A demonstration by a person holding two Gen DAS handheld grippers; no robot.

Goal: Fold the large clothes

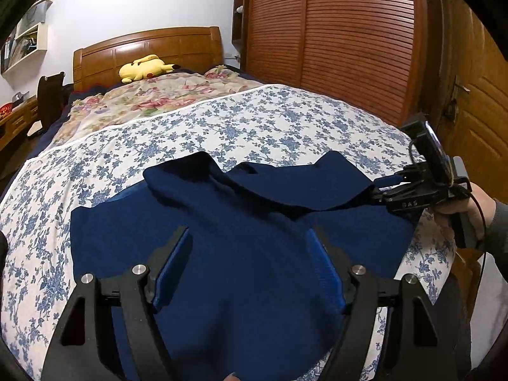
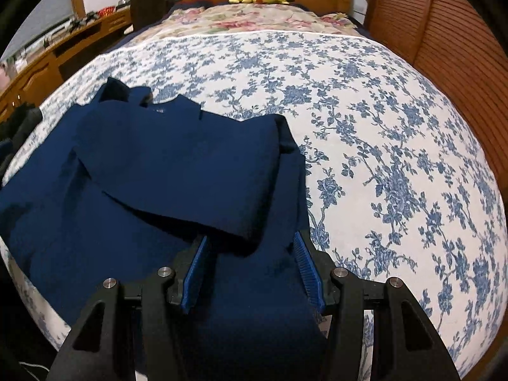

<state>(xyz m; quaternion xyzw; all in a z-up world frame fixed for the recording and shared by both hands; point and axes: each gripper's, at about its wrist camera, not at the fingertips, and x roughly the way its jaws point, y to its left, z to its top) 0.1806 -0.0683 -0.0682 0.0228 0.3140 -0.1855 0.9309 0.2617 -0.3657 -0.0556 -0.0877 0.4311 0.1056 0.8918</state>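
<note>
A large navy blue garment [image 1: 241,247] lies on the bed's blue-flowered sheet [image 1: 254,120], with a sleeve folded across its top. My left gripper [image 1: 249,238] is open and hovers over the garment's middle, its blue pads wide apart. In the left wrist view my right gripper [image 1: 379,193] sits at the garment's right edge, at the end of the folded sleeve. In the right wrist view the garment [image 2: 152,171] fills the left half, and my right gripper [image 2: 250,244] is open with the sleeve's cuff lying between its pads.
A yellow plush toy [image 1: 144,68] lies by the wooden headboard [image 1: 146,47], with a flowered quilt [image 1: 152,95] below it. A slatted wooden wardrobe [image 1: 333,31] stands on the right. A desk [image 2: 57,50] with clutter runs along the left of the bed.
</note>
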